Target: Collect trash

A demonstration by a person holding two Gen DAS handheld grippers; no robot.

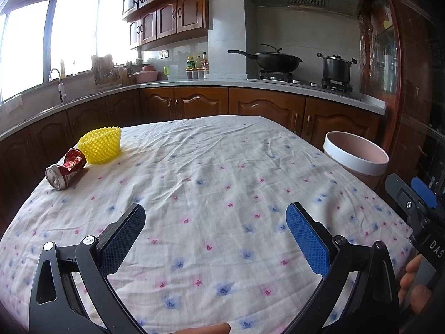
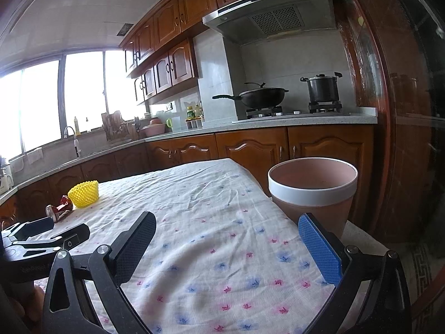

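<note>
A crushed red can (image 1: 66, 172) lies on its side at the table's far left, touching a yellow foam fruit net (image 1: 101, 145). Both also show in the right wrist view: the can (image 2: 59, 209) and the net (image 2: 84, 194). A pink bin with a white rim (image 1: 356, 156) stands beside the table's right edge; it looks empty in the right wrist view (image 2: 313, 192). My left gripper (image 1: 215, 218) is open and empty above the near middle of the table. My right gripper (image 2: 226, 229) is open and empty near the table's right side, close to the bin.
The table carries a white floral cloth (image 1: 217, 172). Behind it runs a kitchen counter (image 1: 250, 85) with a wok (image 1: 278, 61), a pot (image 1: 336, 68), bottles and a sink. My right gripper's body shows at the left wrist view's right edge (image 1: 417, 203).
</note>
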